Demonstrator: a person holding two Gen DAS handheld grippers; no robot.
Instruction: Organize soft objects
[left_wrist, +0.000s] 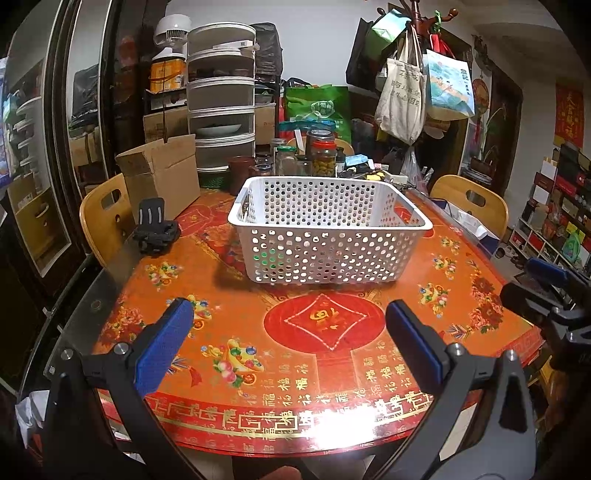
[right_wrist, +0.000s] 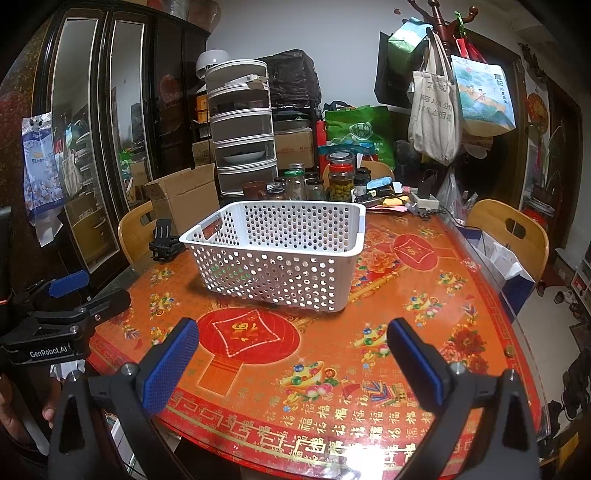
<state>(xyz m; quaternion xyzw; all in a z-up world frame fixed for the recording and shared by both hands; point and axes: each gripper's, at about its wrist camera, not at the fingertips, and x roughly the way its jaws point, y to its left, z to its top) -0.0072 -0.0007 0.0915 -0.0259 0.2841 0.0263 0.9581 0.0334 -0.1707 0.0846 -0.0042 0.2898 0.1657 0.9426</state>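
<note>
A white perforated plastic basket (left_wrist: 328, 229) stands in the middle of the round red and orange table (left_wrist: 258, 332); it also shows in the right wrist view (right_wrist: 280, 258). Something green shows faintly through its holes. My left gripper (left_wrist: 291, 332) is open and empty, hovering over the table's near edge in front of the basket. My right gripper (right_wrist: 291, 350) is open and empty, also short of the basket. Each gripper shows at the other view's edge: the right one (left_wrist: 546, 291), the left one (right_wrist: 70, 295). No soft object shows clearly.
A black clamp-like object (left_wrist: 155, 229) lies at the table's left edge, next to a cardboard box (left_wrist: 162, 177). Jars (left_wrist: 321, 155) and clutter line the far side. Wooden chairs (left_wrist: 103, 218) stand left and right (right_wrist: 513, 232). A coat rack with bags (right_wrist: 439, 103) stands behind.
</note>
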